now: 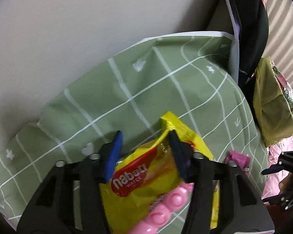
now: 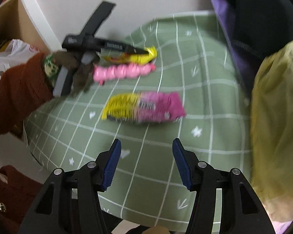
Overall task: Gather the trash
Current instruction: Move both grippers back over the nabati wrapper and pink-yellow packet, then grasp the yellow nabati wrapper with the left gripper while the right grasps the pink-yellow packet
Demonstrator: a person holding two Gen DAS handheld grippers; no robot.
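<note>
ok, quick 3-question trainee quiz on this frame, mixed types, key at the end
1. True or false: the left gripper is at the yellow wafer pack.
2. What lies beside the wafer pack on the green cloth? A) pink toy B) blue cup C) spoon
3. Fill in: the right gripper is open and holds ____.

Key: 1 true; 2 A, the pink toy; 3 nothing. The pink-and-yellow wrapper lies ahead of it.
</note>
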